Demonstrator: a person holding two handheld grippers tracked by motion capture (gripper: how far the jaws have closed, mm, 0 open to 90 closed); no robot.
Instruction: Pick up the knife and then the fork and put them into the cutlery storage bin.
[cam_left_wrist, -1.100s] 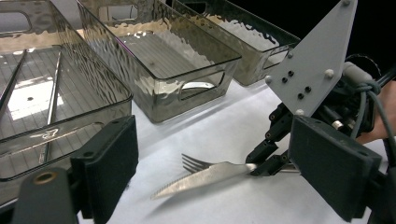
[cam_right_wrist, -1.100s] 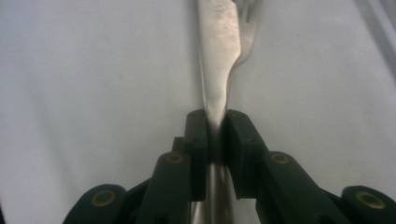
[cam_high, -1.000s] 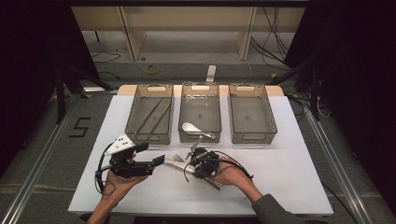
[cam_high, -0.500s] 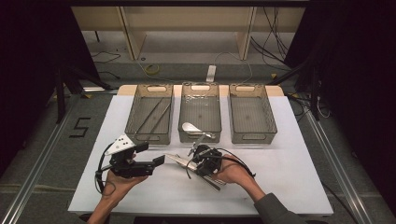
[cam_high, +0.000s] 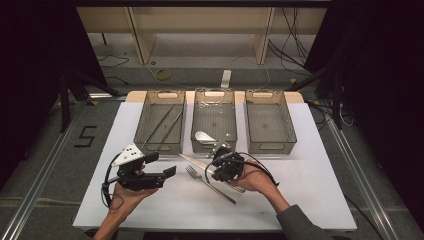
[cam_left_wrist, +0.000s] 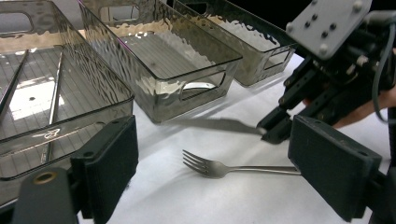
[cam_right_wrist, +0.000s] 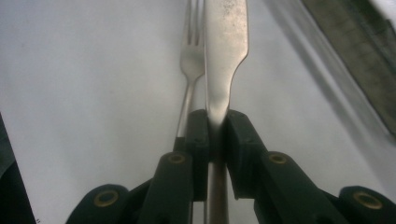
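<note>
Gripping a knife (cam_right_wrist: 223, 60), right claw (cam_right_wrist: 215, 122); left claw (cam_left_wrist: 212, 172) released; spoon (cam_high: 205, 136) in middle bin (cam_high: 214, 99).

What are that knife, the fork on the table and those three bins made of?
Knife: looks like metal, dull silver with faint speckling. Fork: metal too, smooth grey sheen. Bins: seemingly clear smoky plastic; the rippled walls glint and show what lies behind them.

Bright lit table, dark surroundings, blurred close-up views

Shiny metal knife (cam_right_wrist: 224, 51); matt metal fork (cam_left_wrist: 219, 168); rippled clear plastic bins (cam_left_wrist: 168, 60).
</note>
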